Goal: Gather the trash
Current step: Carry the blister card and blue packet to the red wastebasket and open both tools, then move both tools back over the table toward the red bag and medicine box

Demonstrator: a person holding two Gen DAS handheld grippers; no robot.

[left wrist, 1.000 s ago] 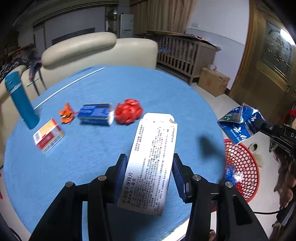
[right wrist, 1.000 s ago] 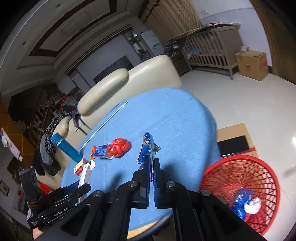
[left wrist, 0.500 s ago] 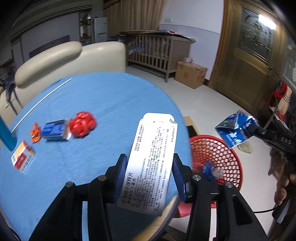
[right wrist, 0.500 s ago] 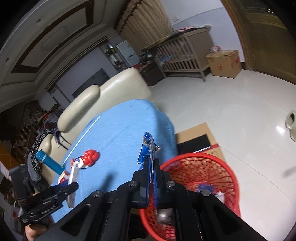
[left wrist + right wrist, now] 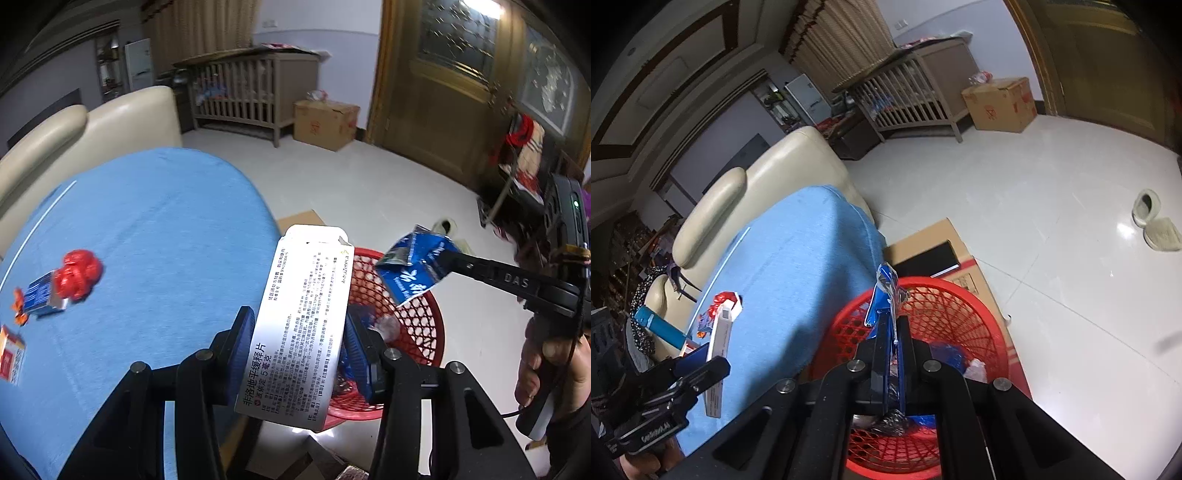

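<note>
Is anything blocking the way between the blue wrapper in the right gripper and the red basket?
Nothing visible. The right gripper holds the blue wrapper over the open top of the red basket, which holds only a little trash at the bottom.

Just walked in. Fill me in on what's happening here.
A person is clearing trash off the blue table with a tool in each hand. The left tool grips a white medicine box; the right tool is shut on a flattened blue wrapper. Both items hang over the red basket on the floor, not yet dropped. A few pieces remain on the table.
</note>
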